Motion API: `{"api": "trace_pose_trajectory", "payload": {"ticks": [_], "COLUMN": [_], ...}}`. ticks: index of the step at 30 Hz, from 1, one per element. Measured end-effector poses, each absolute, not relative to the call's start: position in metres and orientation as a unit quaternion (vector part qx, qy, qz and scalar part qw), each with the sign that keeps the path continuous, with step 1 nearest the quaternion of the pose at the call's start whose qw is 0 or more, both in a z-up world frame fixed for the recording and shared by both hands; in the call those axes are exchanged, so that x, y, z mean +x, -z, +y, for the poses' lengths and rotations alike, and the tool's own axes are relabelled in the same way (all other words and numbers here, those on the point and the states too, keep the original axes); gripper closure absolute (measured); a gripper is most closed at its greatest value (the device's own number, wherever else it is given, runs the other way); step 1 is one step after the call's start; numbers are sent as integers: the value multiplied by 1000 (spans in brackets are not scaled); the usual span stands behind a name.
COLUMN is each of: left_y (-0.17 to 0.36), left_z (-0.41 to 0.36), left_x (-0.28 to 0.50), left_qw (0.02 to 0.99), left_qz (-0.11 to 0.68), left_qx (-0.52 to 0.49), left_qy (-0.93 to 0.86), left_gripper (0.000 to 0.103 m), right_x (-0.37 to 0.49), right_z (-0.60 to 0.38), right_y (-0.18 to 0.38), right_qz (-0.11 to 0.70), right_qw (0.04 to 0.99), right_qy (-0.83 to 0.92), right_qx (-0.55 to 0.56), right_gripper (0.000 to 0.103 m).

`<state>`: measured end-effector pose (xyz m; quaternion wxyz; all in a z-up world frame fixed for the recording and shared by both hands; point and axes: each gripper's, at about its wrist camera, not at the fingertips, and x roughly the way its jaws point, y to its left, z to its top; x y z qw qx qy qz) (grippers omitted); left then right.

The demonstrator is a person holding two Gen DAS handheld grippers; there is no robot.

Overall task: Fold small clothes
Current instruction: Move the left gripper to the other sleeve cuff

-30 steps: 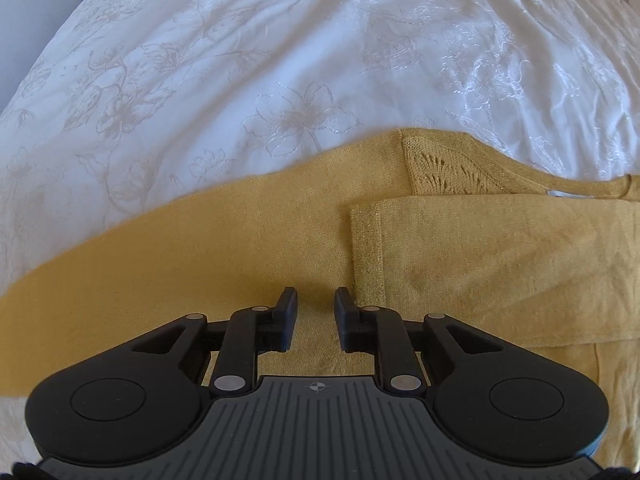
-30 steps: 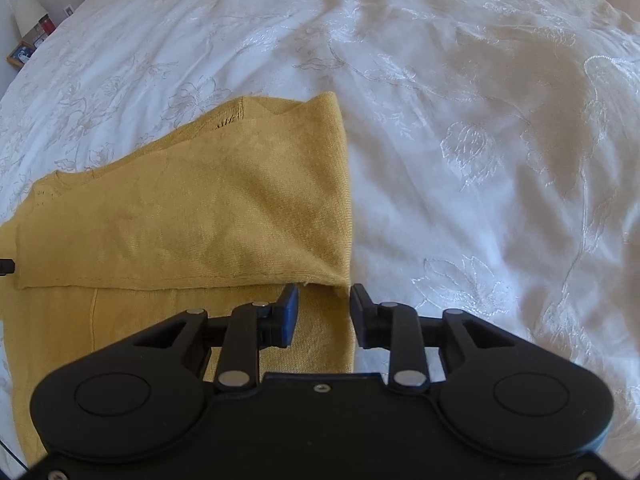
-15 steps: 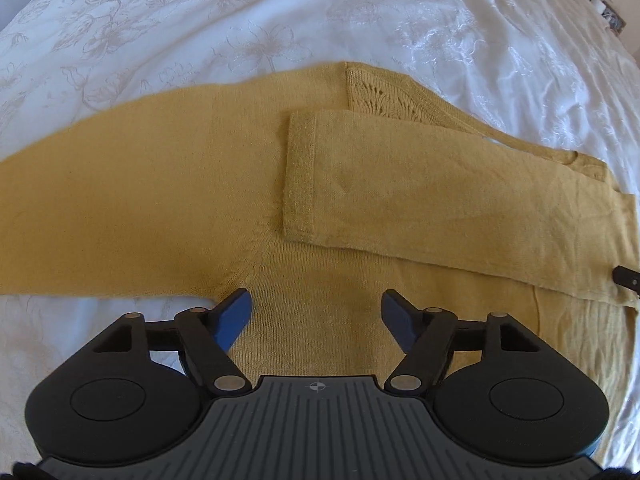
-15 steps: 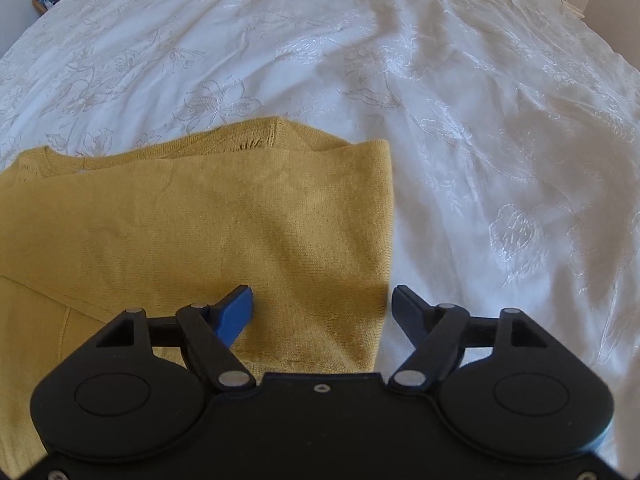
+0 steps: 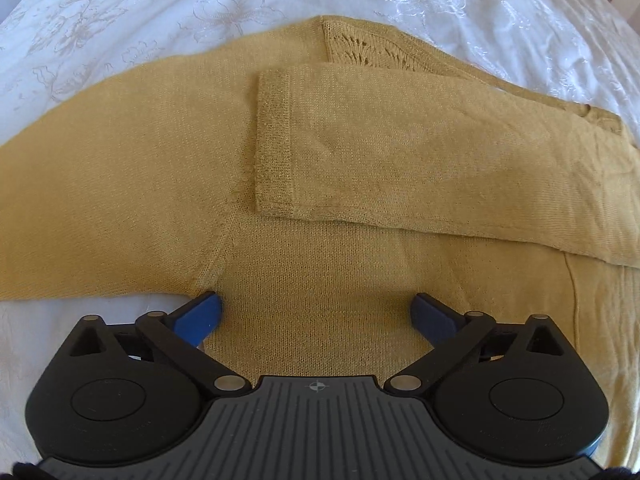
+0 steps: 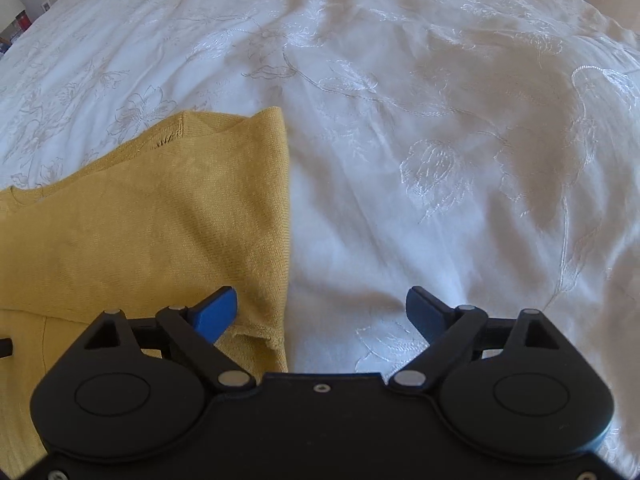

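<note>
A mustard-yellow knit sweater (image 5: 320, 264) lies flat on the white bed. One sleeve (image 5: 440, 160) is folded across its body, cuff toward the left; the other sleeve (image 5: 100, 184) stretches out to the left. My left gripper (image 5: 316, 312) hangs over the sweater's body near the left armpit, its jaws opening wide with only flat knit below them. In the right wrist view the sweater's folded right edge (image 6: 276, 240) runs up the frame. My right gripper (image 6: 322, 308) straddles that edge, jaws opening, not pressing the cloth.
A white bedspread with embroidered flowers (image 6: 440, 140) covers everything around the sweater. Small items on a bedside surface (image 6: 18, 26) show at the far left rim of the right wrist view. The tip of the left gripper (image 6: 5, 347) pokes in at the left edge.
Both grippers went from nearly shut to wide open. The left one pulled back toward the sweater's near side and lower, so more of the folded sleeve shows. The right one shifted slightly along the sweater's edge.
</note>
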<state>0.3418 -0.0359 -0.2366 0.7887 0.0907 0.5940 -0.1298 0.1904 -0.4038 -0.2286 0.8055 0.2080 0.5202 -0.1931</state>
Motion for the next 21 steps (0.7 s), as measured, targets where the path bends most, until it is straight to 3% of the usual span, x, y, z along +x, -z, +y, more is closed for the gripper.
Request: {"api": "trace_pose_trajectory", "payload": {"ticks": [8, 15, 21], "left_y": [219, 223, 230], "left_z": [-36, -7, 13], "left_x": [335, 280, 256], "left_qw": [781, 776, 778], "left_qz": [606, 618, 619], "left_qx": [80, 84, 82], "left_qy": [128, 92, 67], "left_gripper": [10, 9, 5], "right_x": [163, 145, 136], "right_z": [-365, -353, -379], "right_y": [224, 246, 243], "right_qz": [542, 581, 580], "right_qw": [808, 797, 789], "right_qy": [124, 130, 154], "right_qx": [193, 95, 135], "right_gripper": [11, 10, 9]}}
